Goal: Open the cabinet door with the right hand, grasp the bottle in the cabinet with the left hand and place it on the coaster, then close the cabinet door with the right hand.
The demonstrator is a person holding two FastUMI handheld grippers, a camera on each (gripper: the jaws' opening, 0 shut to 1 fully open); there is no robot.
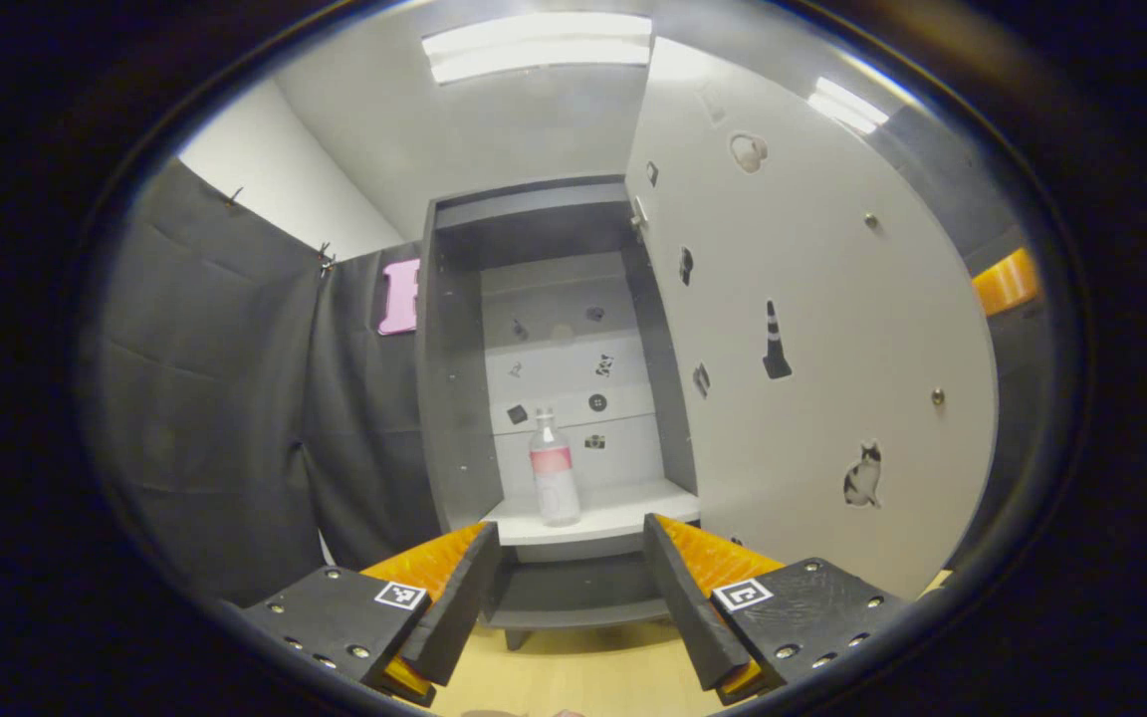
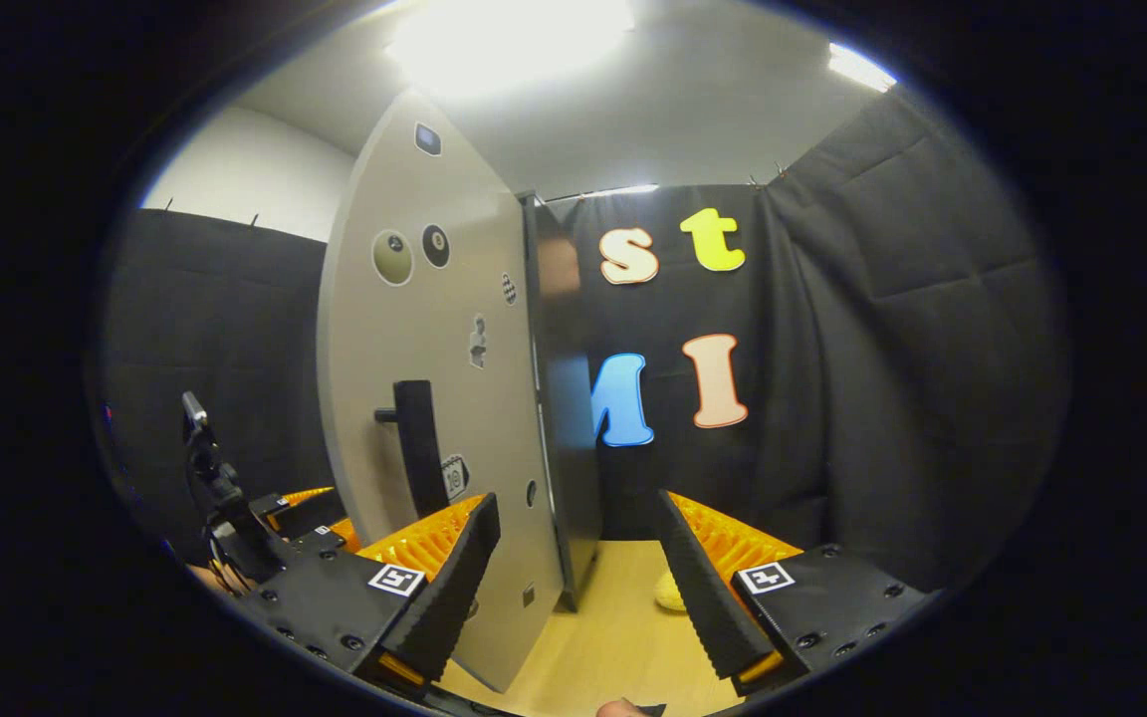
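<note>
The grey cabinet point(image 1: 454, 398) stands open. A clear bottle point(image 1: 554, 468) with a pink label stands upright on its white shelf point(image 1: 623, 513). My left gripper point(image 1: 570, 538) is open in front of the shelf, short of the bottle, which shows between its fingers. The open door point(image 1: 812, 349) swings out to the right, stickers on its inner face. In the right gripper view the door's outer face point(image 2: 404, 329) carries a black handle point(image 2: 419, 448). My right gripper point(image 2: 578, 508) is open, and the door's lower edge passes just beside its left finger point(image 2: 449, 568). It holds nothing.
Light wooden tabletop point(image 2: 603, 637) lies under both grippers. A small pale yellow object point(image 2: 668, 593), possibly the coaster, sits on it near my right gripper's right finger. Black cloth walls point(image 1: 225, 398) surround the booth. The other gripper's rig point(image 2: 225, 508) shows left of the door.
</note>
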